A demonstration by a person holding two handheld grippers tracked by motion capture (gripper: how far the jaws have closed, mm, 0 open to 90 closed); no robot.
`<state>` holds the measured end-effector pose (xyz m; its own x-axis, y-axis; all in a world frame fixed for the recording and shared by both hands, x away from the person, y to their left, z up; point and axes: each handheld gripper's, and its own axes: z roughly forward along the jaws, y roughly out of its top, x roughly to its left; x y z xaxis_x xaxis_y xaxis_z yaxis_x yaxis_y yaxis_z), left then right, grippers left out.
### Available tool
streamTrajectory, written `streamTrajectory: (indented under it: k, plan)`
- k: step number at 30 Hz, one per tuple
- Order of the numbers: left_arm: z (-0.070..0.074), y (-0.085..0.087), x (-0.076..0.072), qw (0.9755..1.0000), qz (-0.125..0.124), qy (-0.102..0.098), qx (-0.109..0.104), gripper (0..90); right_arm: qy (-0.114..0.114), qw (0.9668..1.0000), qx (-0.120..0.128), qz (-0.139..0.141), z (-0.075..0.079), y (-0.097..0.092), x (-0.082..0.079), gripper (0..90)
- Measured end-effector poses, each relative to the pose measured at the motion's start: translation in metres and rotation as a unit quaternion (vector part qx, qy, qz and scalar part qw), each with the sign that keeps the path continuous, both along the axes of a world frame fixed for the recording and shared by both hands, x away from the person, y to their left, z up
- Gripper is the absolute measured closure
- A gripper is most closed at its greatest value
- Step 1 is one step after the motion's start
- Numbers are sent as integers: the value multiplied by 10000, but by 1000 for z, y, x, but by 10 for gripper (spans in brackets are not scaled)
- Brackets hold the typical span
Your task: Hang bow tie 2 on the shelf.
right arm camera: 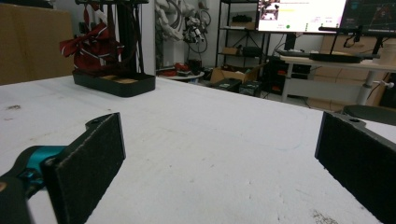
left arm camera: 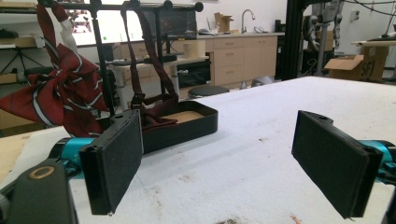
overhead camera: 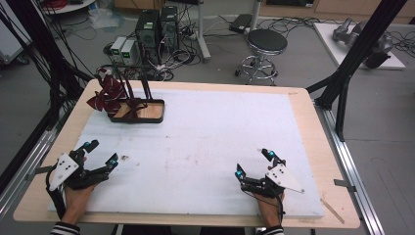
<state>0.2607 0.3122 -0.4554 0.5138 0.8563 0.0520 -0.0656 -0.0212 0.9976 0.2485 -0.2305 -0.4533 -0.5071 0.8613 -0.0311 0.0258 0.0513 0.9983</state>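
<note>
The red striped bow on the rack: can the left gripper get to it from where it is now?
Probably yes. The left gripper, jaws open and empty, faces the red striped bow across bare white table; nothing lies between.

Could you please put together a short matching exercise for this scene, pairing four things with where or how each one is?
Things:
1. striped red bow tie
2. black tray
3. left gripper
4. right gripper

Places or states:
A. near right part of the white table top, jaws open and empty
B. hanging on the black stand at the far left
C. near left edge of the table top, jaws open and empty
D. base of the stand, with a wooden floor

Pairs: 1-B, 2-D, 3-C, 4-A
</note>
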Motion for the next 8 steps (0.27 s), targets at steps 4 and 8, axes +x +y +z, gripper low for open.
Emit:
streamTrajectory:
  k: [4, 8]
  plan:
    - [0, 1, -1, 10000, -40, -25, -25, 166, -14, 10000, 11, -4, 0, 0, 0, 8]
    - [-1, 1, 0, 10000, -68, -27, -36, 165, -30, 10000, 10, -11, 0, 0, -1, 8]
